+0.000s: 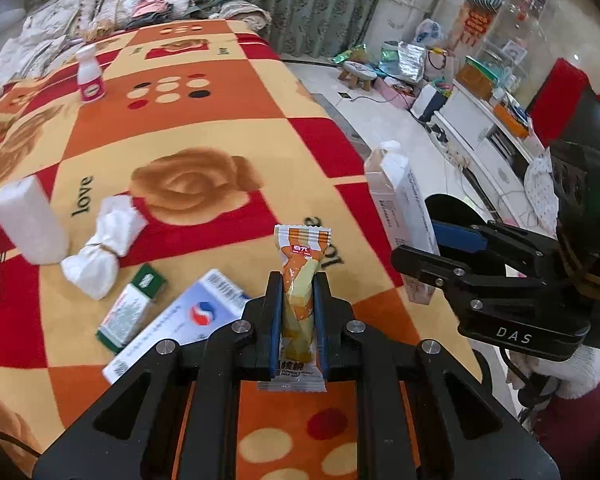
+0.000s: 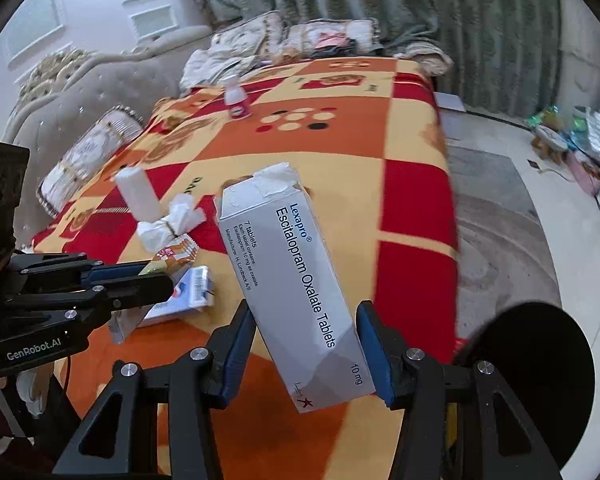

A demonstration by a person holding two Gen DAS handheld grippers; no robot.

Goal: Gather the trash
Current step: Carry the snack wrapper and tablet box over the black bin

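My left gripper [image 1: 297,292] is shut on an orange and white snack wrapper [image 1: 302,264] and holds it upright above the bed blanket [image 1: 204,120]. My right gripper [image 2: 306,344] is shut on a grey and white tablet box [image 2: 292,280], tilted, above the bed's right part. The box [image 1: 400,208] and right gripper [image 1: 420,248] also show in the left wrist view. On the blanket lie a tied white tissue wad [image 1: 100,248], a white block [image 1: 30,220], a green and white box [image 1: 130,308], a blue and white box [image 1: 176,320] and a small pink and white bottle [image 1: 90,74].
A black round bin rim [image 2: 528,364] sits at the lower right, beside the bed edge. Pillows and clothes [image 1: 100,12] pile at the bed's far end. The floor on the right holds a stool [image 1: 358,72], bags and a low white cabinet [image 1: 484,120].
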